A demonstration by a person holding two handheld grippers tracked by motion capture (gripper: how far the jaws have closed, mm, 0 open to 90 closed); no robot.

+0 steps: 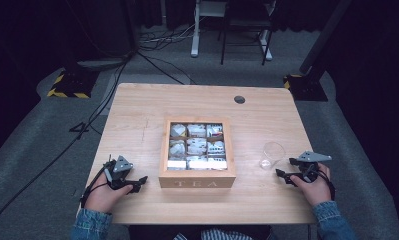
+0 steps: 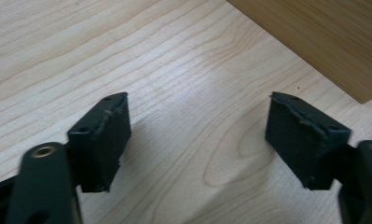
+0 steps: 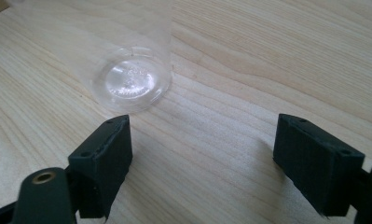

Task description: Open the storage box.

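Note:
A wooden tea box (image 1: 197, 179) marked TEA stands mid-table, its compartments holding several white tea bags (image 1: 196, 131) under a clear lid. A clear plastic cup (image 1: 272, 154) stands right of the box. My left gripper (image 1: 139, 183) rests on the table left of the box, open, nothing between its jaws. In the left gripper view the left gripper (image 2: 197, 140) faces bare wood, with the box's side (image 2: 323, 42) at the upper right. My right gripper (image 1: 286, 171) lies right of the cup, open and empty. In the right gripper view the cup (image 3: 132, 81) stands just beyond the right gripper (image 3: 202, 161).
The wooden table (image 1: 137, 115) has a round cable hole (image 1: 239, 99) near its far edge. Beyond it are a grey floor with cables (image 1: 112, 80), stand bases with yellow-black tape (image 1: 69, 85) and chair legs (image 1: 242, 40).

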